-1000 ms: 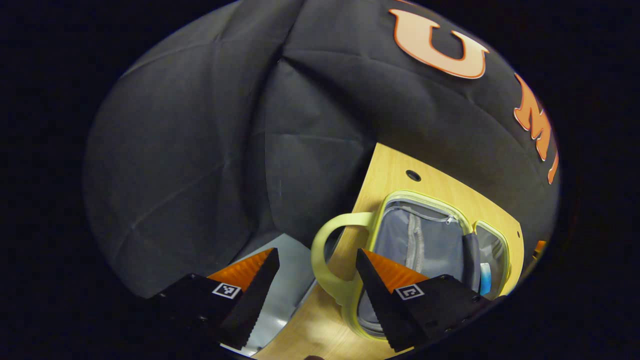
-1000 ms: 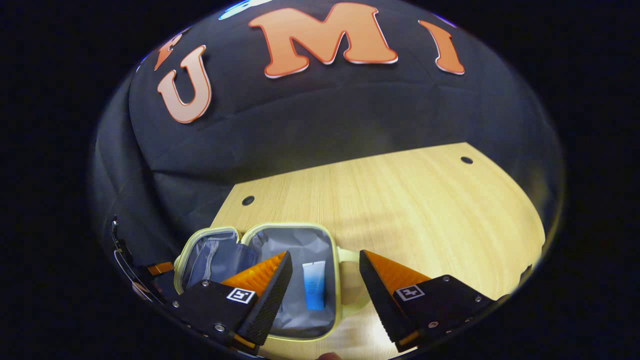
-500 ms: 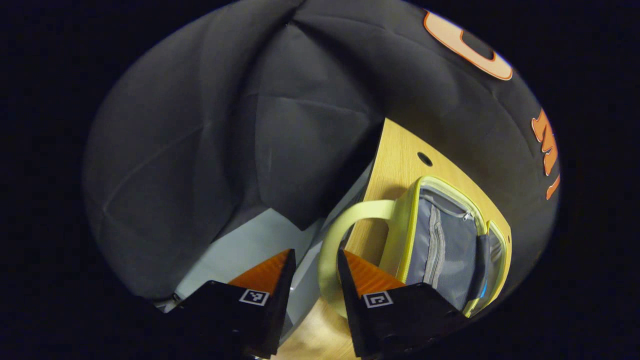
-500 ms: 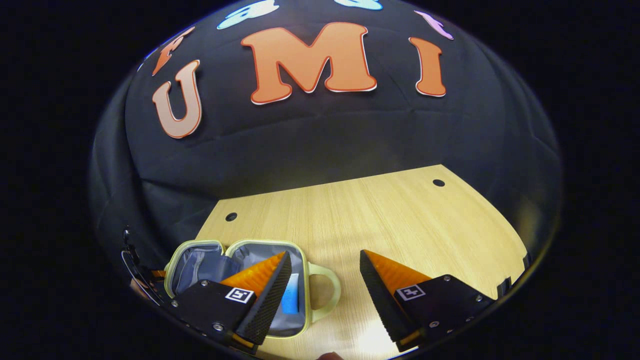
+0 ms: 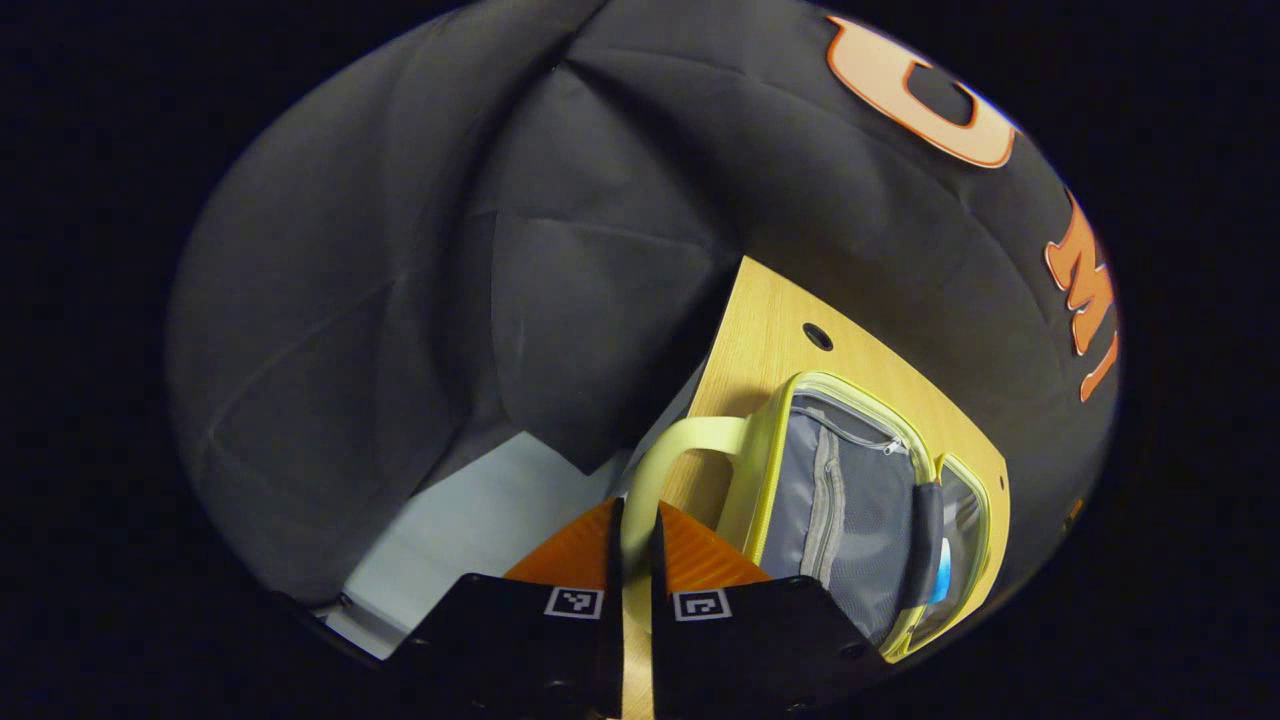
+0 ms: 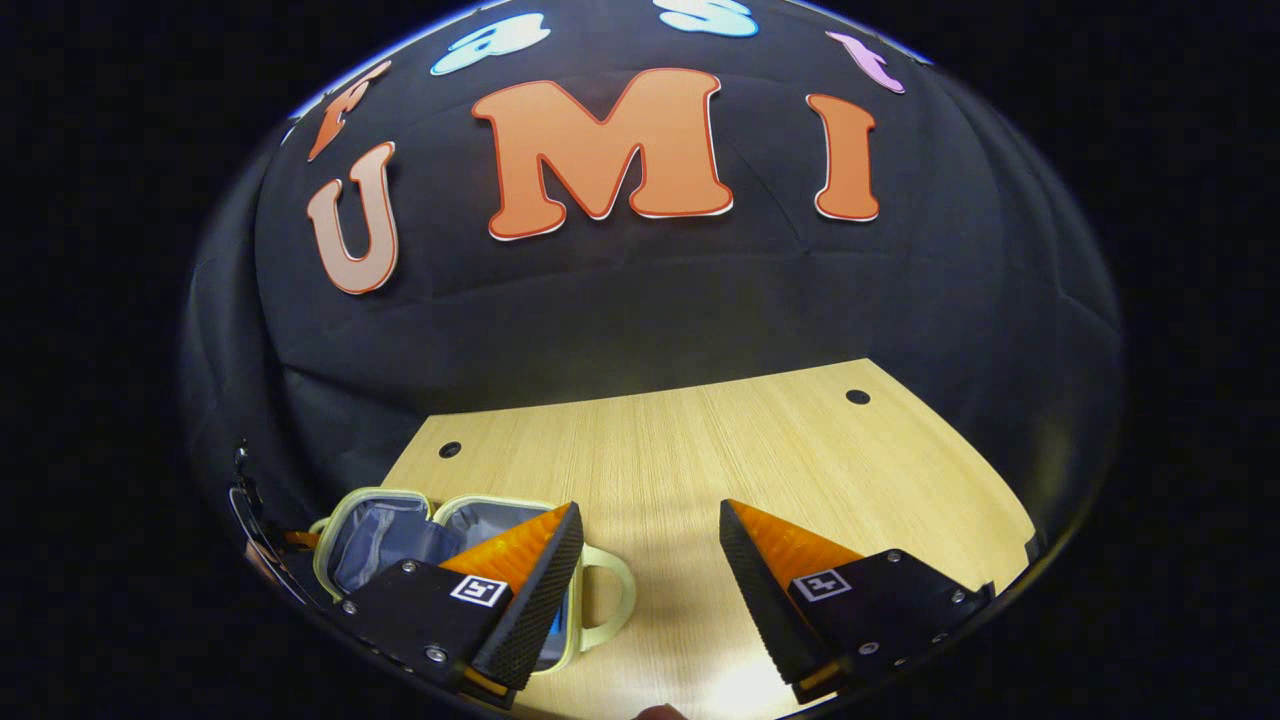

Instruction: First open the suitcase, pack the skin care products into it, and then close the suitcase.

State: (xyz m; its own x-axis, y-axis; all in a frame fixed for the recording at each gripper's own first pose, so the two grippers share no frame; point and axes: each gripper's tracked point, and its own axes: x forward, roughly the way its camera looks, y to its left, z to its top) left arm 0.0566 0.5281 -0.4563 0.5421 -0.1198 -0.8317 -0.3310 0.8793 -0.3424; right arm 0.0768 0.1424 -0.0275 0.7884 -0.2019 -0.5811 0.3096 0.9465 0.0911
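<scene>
Both halves of the suitcase (image 5: 850, 500) lie open on the tabletop (image 6: 700, 450), tube (image 5: 943, 578) inside. My left tongs (image 5: 632, 545) have just clamped its handle (image 5: 650, 480) at 6 o'clock; right tongs (image 6: 650, 560) wait agape, empty. I judge closing begins.

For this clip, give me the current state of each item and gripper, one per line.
Yellow-green suitcase with grey lining: open, both halves spread on the wooden table.
Its yellow-green loop handle: pinched between the left gripper's fingers.
Blue skin care tube: lying inside the suitcase.
Left gripper: shut on the handle.
Right gripper: open, holding nothing, above the table.
</scene>
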